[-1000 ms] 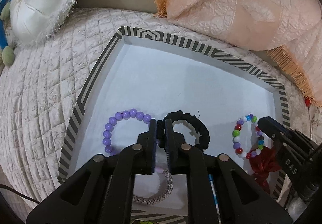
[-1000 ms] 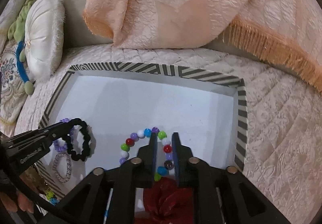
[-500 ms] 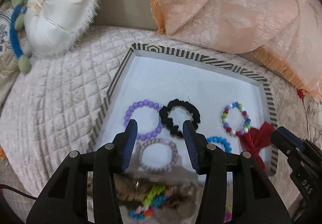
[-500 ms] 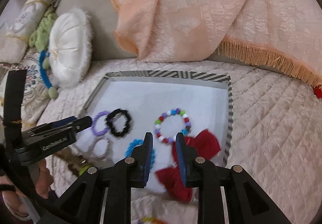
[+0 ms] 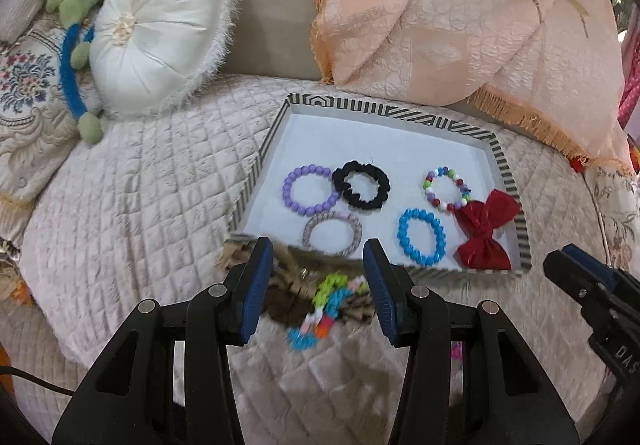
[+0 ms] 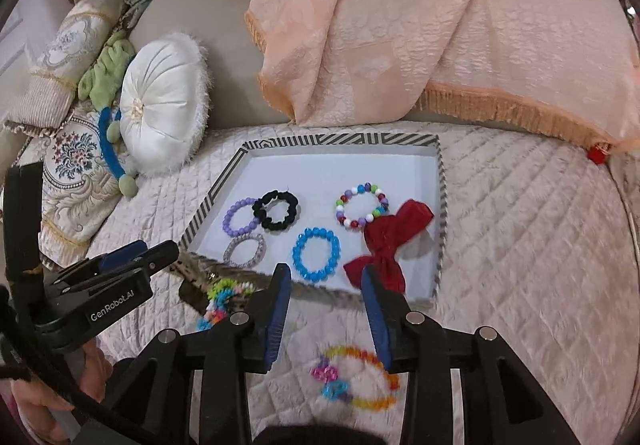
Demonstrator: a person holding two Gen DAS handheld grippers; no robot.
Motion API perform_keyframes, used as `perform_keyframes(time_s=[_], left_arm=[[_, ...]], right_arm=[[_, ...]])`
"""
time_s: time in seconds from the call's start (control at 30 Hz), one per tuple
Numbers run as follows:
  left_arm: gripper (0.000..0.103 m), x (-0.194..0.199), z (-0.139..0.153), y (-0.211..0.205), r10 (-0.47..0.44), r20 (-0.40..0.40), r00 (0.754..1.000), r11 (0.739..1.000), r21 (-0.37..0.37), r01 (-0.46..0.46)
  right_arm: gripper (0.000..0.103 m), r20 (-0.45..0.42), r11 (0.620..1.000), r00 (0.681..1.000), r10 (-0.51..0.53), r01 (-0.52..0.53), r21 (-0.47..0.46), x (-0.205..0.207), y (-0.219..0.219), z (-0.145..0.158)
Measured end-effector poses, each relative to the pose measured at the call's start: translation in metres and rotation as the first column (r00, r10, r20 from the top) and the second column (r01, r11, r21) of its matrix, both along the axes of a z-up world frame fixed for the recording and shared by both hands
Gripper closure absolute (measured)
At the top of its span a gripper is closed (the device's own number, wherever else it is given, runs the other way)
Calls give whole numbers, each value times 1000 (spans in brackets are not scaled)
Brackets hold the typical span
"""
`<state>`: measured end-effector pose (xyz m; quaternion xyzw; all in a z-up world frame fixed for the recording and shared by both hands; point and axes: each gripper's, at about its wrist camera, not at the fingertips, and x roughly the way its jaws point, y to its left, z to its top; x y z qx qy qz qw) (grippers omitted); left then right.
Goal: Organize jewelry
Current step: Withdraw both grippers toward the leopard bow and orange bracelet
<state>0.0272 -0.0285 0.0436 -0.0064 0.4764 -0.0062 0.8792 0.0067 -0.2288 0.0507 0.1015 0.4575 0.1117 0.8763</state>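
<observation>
A striped-rim tray (image 5: 256, 181) (image 6: 340, 141) on the bed holds a purple bead bracelet (image 5: 286, 189), a black scrunchie (image 5: 382, 181), a multicolour bead bracelet (image 6: 342, 205), a blue bead bracelet (image 6: 298, 253), a sparkly bracelet (image 5: 354, 229) and a red bow (image 5: 484, 233). My left gripper (image 5: 316, 257) hangs open and empty above a neon chain bracelet (image 5: 328, 297) lying on a brown patterned piece (image 5: 288, 265) in front of the tray. The right gripper (image 6: 325, 277) is opening, nothing between its jaws; a rainbow bracelet (image 6: 372, 403) lies on the quilt below it.
A white round cushion (image 5: 156, 29) and embroidered pillows sit at the back left. A peach fringed throw (image 5: 440, 25) hangs behind the tray. Quilted bedspread (image 6: 520, 245) stretches to the right. A person's hand (image 6: 40, 405) holds the left gripper.
Both grippers drew back and up from the tray. The left let go of the black scrunchie, the right of the multicolour bracelet, and both opened. Loose pieces before the tray came into view.
</observation>
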Motion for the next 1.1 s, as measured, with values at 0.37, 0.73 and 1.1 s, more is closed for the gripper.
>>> perform_keyframes(time_s=[0.37, 0.73, 1.1], left_arm=[[57, -52, 20, 0, -13, 70, 997, 1000, 3, 12], [57, -77, 23, 0, -19, 74, 997, 1000, -4, 20], [57, -86, 25, 4, -17, 80, 997, 1000, 3, 17]], right_arm=[[66, 24, 1000, 1000, 0, 0, -12, -57, 6, 16], [64, 34, 1000, 999, 4, -3, -26, -79, 17, 21], [62, 22, 999, 1000, 15, -14, -32, -87, 24, 21]])
